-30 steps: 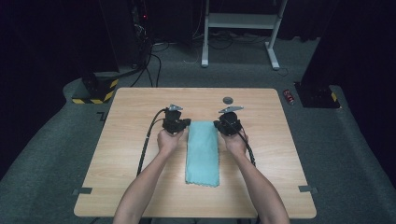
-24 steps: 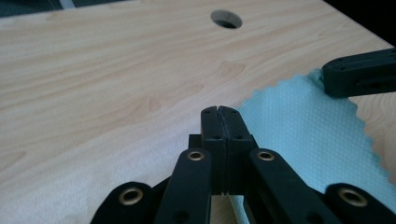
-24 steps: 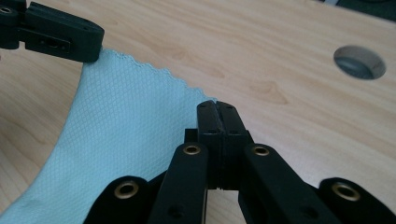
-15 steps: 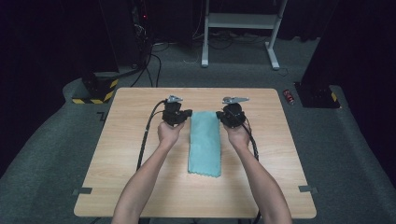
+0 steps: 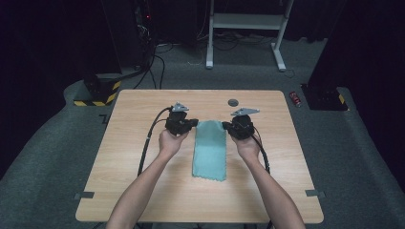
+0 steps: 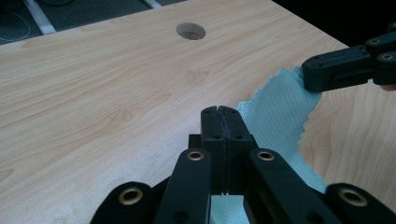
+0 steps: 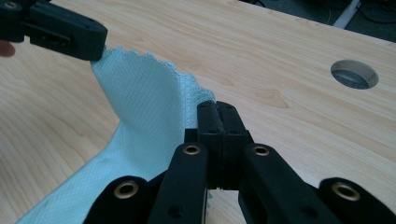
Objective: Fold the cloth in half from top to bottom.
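a light teal cleaning cloth [image 5: 210, 149] with a fine waffle texture and zigzag-cut edges is lying lengthwise along the middle of the desk, folded into a long narrow strip. its far end is lifting off the wood, both far corners pinched up and the edge between them sagging, while its near end is resting flat.
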{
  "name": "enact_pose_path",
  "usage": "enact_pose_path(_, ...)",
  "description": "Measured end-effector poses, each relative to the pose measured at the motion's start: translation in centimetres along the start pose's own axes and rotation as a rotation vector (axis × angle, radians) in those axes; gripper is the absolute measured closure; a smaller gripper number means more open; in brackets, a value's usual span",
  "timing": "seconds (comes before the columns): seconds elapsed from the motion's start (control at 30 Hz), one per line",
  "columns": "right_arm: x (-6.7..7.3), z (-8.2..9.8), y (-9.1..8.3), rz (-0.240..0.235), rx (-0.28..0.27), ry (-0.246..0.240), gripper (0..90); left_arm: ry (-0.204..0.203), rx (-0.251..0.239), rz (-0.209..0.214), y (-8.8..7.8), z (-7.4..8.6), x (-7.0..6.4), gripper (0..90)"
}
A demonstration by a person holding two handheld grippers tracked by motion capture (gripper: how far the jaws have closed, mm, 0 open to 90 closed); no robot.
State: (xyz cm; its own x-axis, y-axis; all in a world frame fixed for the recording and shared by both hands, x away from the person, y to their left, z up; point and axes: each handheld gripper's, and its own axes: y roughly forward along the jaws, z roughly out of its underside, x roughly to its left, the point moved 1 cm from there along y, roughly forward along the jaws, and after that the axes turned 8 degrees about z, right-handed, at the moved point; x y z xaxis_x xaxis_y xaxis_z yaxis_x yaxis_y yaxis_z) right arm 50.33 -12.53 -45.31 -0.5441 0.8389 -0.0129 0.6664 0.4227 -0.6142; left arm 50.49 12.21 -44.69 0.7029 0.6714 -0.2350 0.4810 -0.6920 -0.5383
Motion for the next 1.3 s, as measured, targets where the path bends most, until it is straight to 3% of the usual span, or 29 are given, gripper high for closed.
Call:
enact_pose_path(0.6, 0.3, 1.8, -0.5, -0.036, 0.005, 0.003, 90.0, 0.008, 0.007, 0.022, -0.3, 1.3, -0.7, 89.7)
enact_pose_path(0.77, 0.2, 2.4, -0.6, -0.034, 0.001, 0.004, 90.0, -0.007, -0.001, 0.044, -0.3, 1.6, -1.0, 89.7)
enact_pose_path(1.3, 0.2, 3.6, -1.3, -0.054, -0.019, 0.009, 90.0, 0.000, -0.004, 0.076, -0.7, 1.8, -1.7, 89.7)
